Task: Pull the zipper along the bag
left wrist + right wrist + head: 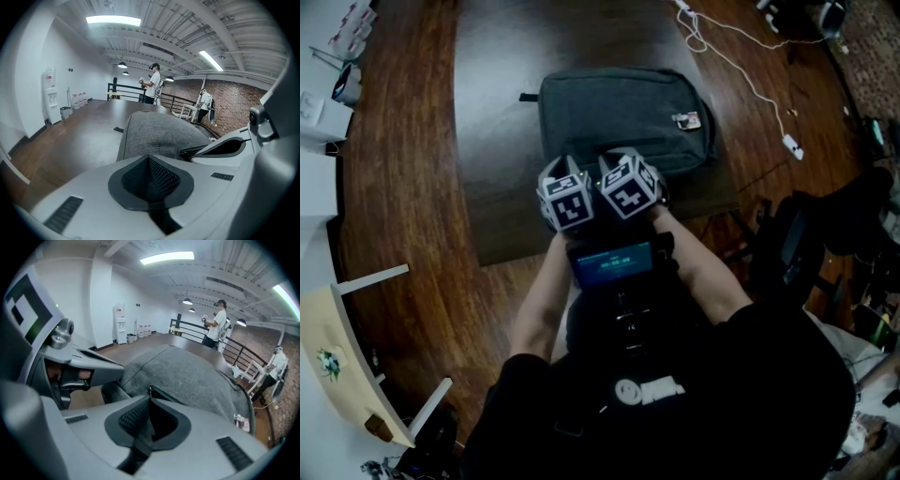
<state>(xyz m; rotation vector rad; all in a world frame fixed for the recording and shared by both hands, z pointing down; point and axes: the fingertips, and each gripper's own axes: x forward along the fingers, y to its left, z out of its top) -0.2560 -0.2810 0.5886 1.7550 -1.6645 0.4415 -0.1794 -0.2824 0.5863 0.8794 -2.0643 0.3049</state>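
Tilting down: left gripper (pixel 148 157) on bag (pixel 619 108), right gripper (pixel 150 397) on zipper (pixel 159 392)

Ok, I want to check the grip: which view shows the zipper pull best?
The right gripper view: the zipper pull sits at the tip of the right gripper's closed jaws, on the bag. The head view hides it behind the marker cubes; the left gripper view shows only a dark slit.

Perhaps a lab: brick wall (pixel 234 103), railing (pixel 127 92)
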